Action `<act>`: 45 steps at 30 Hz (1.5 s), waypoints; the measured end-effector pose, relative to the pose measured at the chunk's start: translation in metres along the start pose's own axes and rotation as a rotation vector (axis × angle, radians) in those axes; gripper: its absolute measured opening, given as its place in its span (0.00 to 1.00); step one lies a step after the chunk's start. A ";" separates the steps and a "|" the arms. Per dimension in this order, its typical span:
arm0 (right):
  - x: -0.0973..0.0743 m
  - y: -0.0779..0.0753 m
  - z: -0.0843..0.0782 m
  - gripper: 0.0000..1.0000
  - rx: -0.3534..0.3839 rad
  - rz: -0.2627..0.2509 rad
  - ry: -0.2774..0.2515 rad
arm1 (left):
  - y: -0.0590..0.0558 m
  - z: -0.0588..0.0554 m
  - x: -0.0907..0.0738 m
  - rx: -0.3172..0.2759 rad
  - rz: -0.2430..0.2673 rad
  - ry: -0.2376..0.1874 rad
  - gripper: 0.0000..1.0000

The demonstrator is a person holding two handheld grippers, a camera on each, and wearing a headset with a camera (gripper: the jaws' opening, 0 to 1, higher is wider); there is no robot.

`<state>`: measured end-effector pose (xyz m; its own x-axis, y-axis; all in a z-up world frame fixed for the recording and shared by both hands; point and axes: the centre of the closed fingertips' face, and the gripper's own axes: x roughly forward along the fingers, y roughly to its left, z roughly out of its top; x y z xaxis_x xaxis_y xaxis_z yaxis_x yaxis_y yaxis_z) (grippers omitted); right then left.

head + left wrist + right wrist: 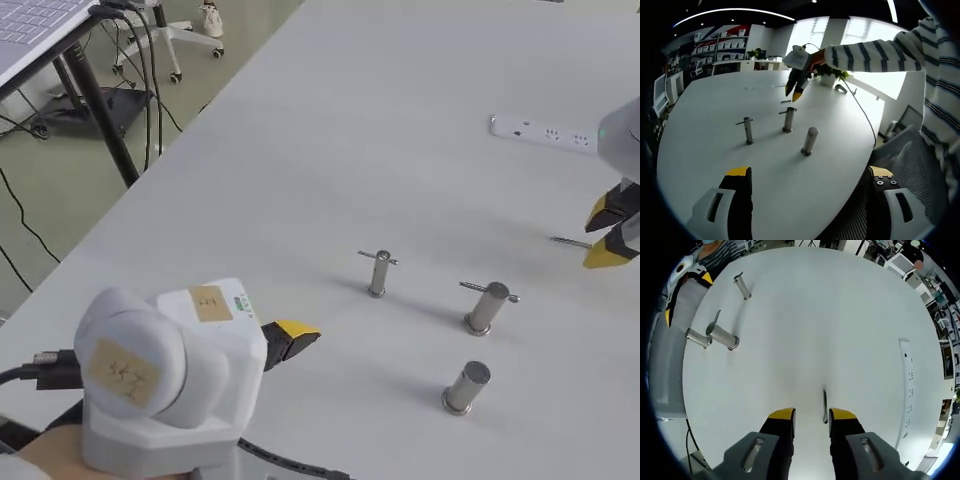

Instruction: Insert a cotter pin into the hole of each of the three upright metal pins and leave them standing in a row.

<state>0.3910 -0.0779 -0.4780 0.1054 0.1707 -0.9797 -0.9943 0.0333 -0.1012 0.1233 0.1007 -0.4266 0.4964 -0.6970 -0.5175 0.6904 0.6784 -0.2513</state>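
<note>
Nearest the person, the left claw (807, 175), black with yellow tips on a white-grey body, is spread wide just above the white bench (400, 120) and holds nothing.

Beyond it three short upright steel pins stand apart from one another on the bench. The closest one, a bare steel pin (466, 387), has an open top with no wire through it. Behind it stands a second steel pin (487, 306) with a thin wire cotter pin (489, 291) crossing its head. To its left is a slimmer third steel pin (378, 272), also carrying a cotter pin (378, 258).

Further right, well apart from the three, the right claw (812, 415) is lowered to the bench on a striped sleeve (880, 55). Its jaws are parted by a narrow gap. A loose cotter pin (824, 405) lies flat on the bench between the tips, close to the right-hand jaw, and is not clamped.

Beyond that lies a white power strip (545, 132). Off the bench's far left edge are a grey laptop (30, 25) on a black stand, dangling cables and a chair base (190, 40).
</note>
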 end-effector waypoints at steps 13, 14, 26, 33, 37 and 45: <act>0.017 -0.017 -0.018 0.07 0.052 0.016 0.053 | 0.008 -0.004 -0.005 -0.027 0.017 -0.003 0.94; 0.017 -0.017 -0.018 0.07 0.057 0.018 0.051 | 0.009 -0.004 -0.005 -0.028 0.018 -0.002 0.94; 0.017 -0.013 -0.020 0.05 0.066 0.035 0.056 | 0.011 -0.005 -0.005 -0.038 0.023 0.005 0.94; 0.017 -0.009 -0.020 0.04 0.027 0.051 0.095 | 0.010 -0.005 -0.004 -0.039 0.019 0.013 0.93; 0.017 -0.009 -0.021 0.04 0.020 0.054 0.112 | 0.008 -0.008 -0.003 -0.041 0.017 0.021 0.93; 0.017 -0.009 -0.021 0.04 0.040 0.050 0.117 | 0.006 -0.012 0.001 -0.047 0.012 0.028 0.93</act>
<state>0.4013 -0.0958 -0.4968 0.0508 0.0574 -0.9971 -0.9966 0.0672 -0.0469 0.1220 0.1067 -0.4383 0.4887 -0.6826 -0.5433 0.6589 0.6969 -0.2830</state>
